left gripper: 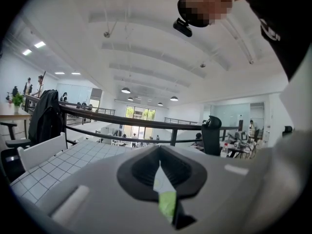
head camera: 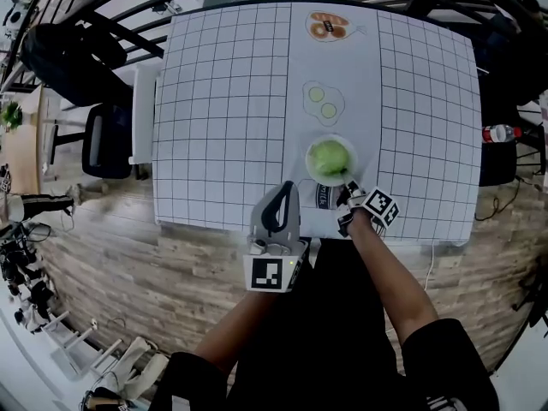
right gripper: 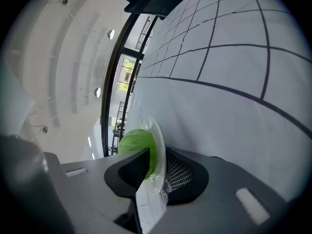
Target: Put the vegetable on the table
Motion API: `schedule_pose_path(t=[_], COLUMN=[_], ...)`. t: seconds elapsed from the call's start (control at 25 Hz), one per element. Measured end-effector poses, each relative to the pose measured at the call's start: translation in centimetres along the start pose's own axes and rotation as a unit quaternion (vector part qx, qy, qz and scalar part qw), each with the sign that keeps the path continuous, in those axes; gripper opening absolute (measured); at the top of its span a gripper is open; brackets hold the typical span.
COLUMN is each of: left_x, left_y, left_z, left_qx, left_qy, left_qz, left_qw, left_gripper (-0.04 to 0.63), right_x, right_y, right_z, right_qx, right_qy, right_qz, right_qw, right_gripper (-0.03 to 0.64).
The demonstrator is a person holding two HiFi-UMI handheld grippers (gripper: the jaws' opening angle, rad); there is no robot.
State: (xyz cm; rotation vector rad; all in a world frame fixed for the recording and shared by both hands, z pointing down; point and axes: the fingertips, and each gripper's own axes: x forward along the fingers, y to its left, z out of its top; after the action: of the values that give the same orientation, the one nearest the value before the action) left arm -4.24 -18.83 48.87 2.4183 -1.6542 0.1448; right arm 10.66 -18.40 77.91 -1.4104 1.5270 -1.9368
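A person stands at the near edge of a table [head camera: 223, 101] covered with a grid-lined cloth, holding a gripper in each hand. A round green vegetable [head camera: 329, 155] lies on a small clear plate [head camera: 312, 175]. The plate sits on the table, right of centre and close to the near edge.

The right gripper [head camera: 349, 202] reaches the plate from the near side. Its jaws stand apart with the plate's near rim between them, and they do not appear to pinch it. The left gripper [head camera: 288, 190] hovers just left of it over the table's near edge. Its jaws are drawn together at the tips, with only a thin slit between them, and it holds nothing.

The vegetable looks set down, so the main risk lies in the withdrawal. The right jaws straddle the rim, so pulling back at a slant, or before the jaws clear it, could catch it. That would drag the plate toward the near edge or lift one side. A tilted plate could send the round vegetable rolling off, and the smooth cloth would do little to stop it. The plate's closeness to the edge leaves little margin, and the left gripper, so near, could nudge it too.
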Motion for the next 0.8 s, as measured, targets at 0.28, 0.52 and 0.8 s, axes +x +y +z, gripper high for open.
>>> schedule_pose_path(t=[0.28, 0.52, 0.8], left_x=[-0.7, -1.6, -3.2], left_y=[-0.4, -0.6, -0.9], left_z=[0.2, 0.0, 0.7], left_qx=[0.009, 0.007, 0.0], left_qy=[-0.003, -0.005, -0.023], left_qz=[-0.009, -0.015, -0.035], left_qw=[0.9999, 0.9999, 0.9991], left_gripper=[0.008, 0.008, 0.008], right_x=[-1.4, -2.8, -6.3], right_y=[-0.8, -1.1, 4.8], right_z=[0.0, -0.1, -1.2], right_qx=[0.005, -0.001, -0.089], right_qy=[-0.023, -0.032, -0.023], right_qz=[-0.023, -0.03, 0.016], right_qw=[0.999, 0.999, 0.996], right_gripper=[0.101, 0.1, 0.06])
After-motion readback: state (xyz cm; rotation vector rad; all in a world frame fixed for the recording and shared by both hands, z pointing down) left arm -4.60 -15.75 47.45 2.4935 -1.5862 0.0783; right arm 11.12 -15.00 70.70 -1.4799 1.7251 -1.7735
